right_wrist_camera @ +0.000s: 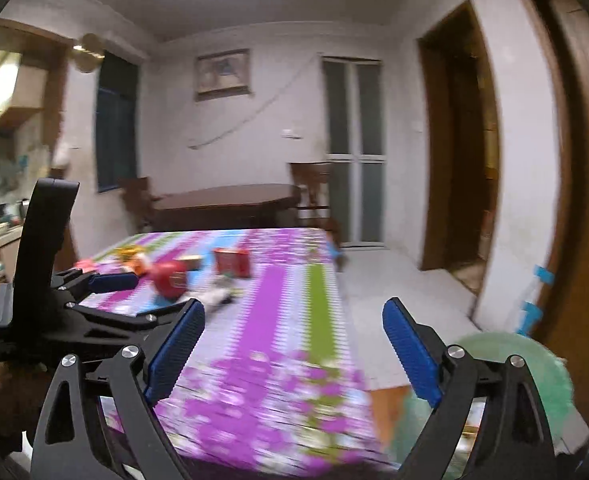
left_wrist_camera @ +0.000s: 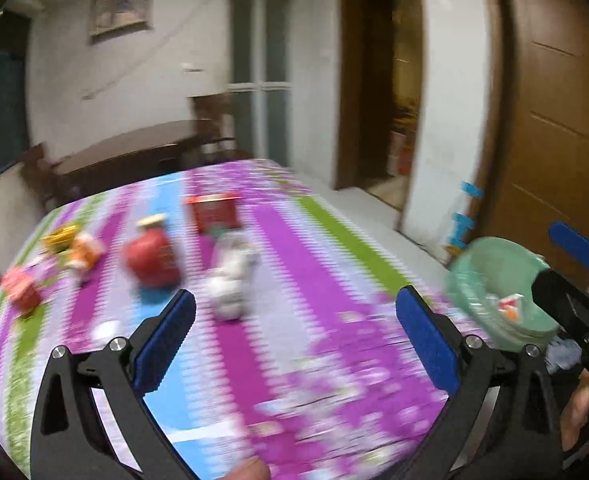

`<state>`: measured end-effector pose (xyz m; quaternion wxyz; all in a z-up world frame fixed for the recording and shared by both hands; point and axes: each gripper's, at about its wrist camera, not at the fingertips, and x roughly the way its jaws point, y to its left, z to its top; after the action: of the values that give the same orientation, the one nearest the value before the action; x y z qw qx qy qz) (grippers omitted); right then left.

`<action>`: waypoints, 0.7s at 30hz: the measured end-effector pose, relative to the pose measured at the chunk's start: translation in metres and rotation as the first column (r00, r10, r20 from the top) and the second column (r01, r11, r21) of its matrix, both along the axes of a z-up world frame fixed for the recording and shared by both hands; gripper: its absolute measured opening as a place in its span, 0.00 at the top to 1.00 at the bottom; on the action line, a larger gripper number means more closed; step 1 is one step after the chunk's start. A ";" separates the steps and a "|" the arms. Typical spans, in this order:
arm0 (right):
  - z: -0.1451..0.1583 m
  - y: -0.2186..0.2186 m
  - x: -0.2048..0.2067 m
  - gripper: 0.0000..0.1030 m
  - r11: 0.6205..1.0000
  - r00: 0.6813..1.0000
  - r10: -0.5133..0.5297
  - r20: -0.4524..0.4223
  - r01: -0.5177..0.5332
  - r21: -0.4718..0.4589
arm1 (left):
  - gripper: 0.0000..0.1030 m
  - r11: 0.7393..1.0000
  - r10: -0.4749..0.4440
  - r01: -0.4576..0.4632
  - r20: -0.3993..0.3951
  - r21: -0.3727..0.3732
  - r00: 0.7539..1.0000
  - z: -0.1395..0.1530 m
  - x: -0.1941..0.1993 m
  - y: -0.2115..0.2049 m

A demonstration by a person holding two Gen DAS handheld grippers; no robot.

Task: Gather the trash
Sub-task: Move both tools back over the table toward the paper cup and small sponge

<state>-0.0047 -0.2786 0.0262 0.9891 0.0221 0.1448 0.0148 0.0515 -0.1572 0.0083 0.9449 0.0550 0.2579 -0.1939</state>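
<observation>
Both views are motion-blurred. Trash lies on a purple striped tablecloth (left_wrist_camera: 278,248): a crumpled white wad (left_wrist_camera: 230,280), a red round pack (left_wrist_camera: 152,258), a red box (left_wrist_camera: 214,212), an orange wrapper (left_wrist_camera: 84,252), a gold wrapper (left_wrist_camera: 60,236) and a red packet (left_wrist_camera: 20,288). My left gripper (left_wrist_camera: 294,320) is open and empty above the near table edge. A green-lined bin (left_wrist_camera: 498,284) with some trash in it stands right of the table. My right gripper (right_wrist_camera: 294,336) is open and empty over the table's right corner, the bin (right_wrist_camera: 534,368) under its right finger.
The left gripper's body (right_wrist_camera: 54,280) shows at left in the right wrist view. A dark wooden table (right_wrist_camera: 230,200) with chairs stands behind. An open doorway (right_wrist_camera: 462,140) and a wooden door (left_wrist_camera: 554,100) are on the right. Pale floor (right_wrist_camera: 394,280) lies right of the table.
</observation>
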 end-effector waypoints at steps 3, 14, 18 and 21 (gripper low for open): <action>0.001 0.032 0.022 0.11 0.999 0.999 0.047 0.001 -0.047 0.011 | 0.06 0.995 0.101 -0.101 0.027 0.002 0.995 0.005 0.001 0.040; 0.011 0.134 0.076 0.05 0.990 0.988 0.138 0.065 -0.136 -0.028 | 0.06 0.927 0.376 -0.369 0.161 -0.069 0.913 0.022 -0.024 0.146; 0.015 0.154 0.075 0.05 0.987 0.984 0.161 0.082 -0.158 -0.040 | 0.05 0.910 0.415 -0.402 0.209 -0.104 0.886 0.024 -0.032 0.168; 0.014 0.164 0.077 0.05 0.985 0.982 0.171 0.077 -0.167 -0.051 | 0.05 0.908 0.420 -0.406 0.205 -0.107 0.884 0.022 -0.032 0.175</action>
<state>0.0719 -0.1145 0.0402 0.9896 -0.0127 0.1063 0.0964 0.0195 0.0181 0.0300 0.9886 -0.0088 0.1500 0.0111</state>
